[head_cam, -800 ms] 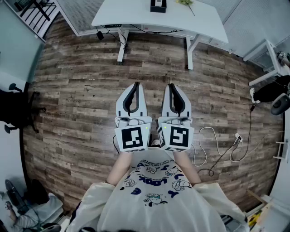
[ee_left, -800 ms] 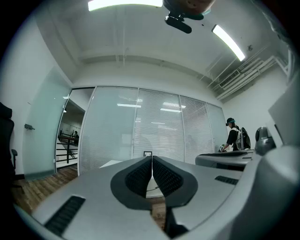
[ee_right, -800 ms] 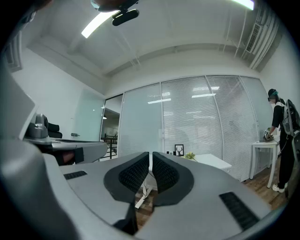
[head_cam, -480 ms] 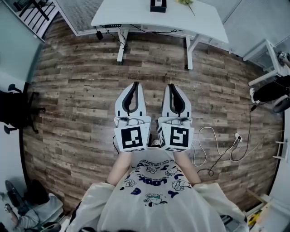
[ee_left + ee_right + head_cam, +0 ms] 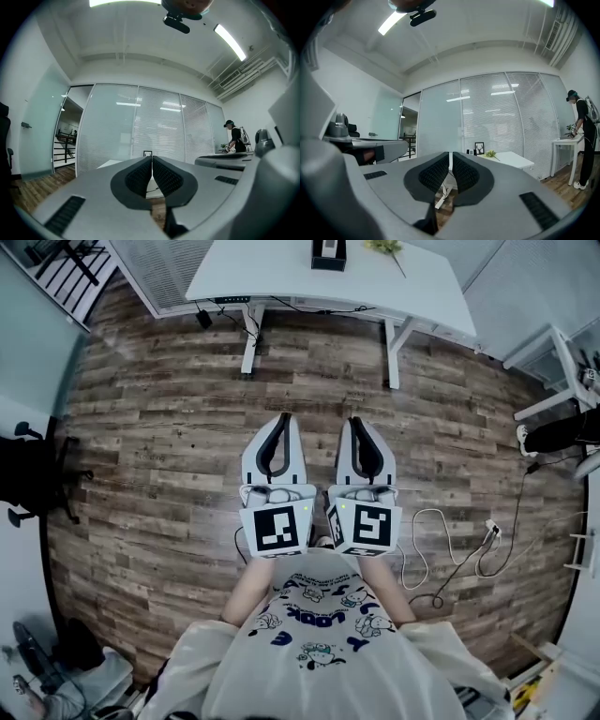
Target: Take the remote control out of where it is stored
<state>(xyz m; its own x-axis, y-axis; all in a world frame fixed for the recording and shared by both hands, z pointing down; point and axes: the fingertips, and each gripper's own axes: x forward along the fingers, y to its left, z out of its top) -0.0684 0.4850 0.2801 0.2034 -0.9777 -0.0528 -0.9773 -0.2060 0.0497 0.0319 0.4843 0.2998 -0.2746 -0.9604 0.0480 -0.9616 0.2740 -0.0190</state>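
1. Closest in, the left gripper (image 5: 281, 418) and the right gripper (image 5: 355, 422) sit side by side in front of the person's chest. Both point level, out over the wooden floor (image 5: 159, 437).
2. The left gripper's fingers (image 5: 138, 177) are clenched together with nothing between them. The right gripper's fingers (image 5: 464, 174) are likewise closed on nothing.
3. A stretch of floor separates the person from the desk, so both grippers are well apart from anything they could grasp.
4. Beyond it, the white tabletop (image 5: 272, 273) carries a small black box (image 5: 328, 251) toward its far edge. A green sprig (image 5: 382, 246) lies just beside the box, on its right.
5. The remote control cannot be made out in any view. It is probably stored in or by the black box, but the pictures do not settle that.
6. The step in hand looks like the approach, with removal not yet begun. The next move calls for coming up to the tabletop's near edge and finding the remote's storage. Then one gripper's fingers must be released before reaching in.
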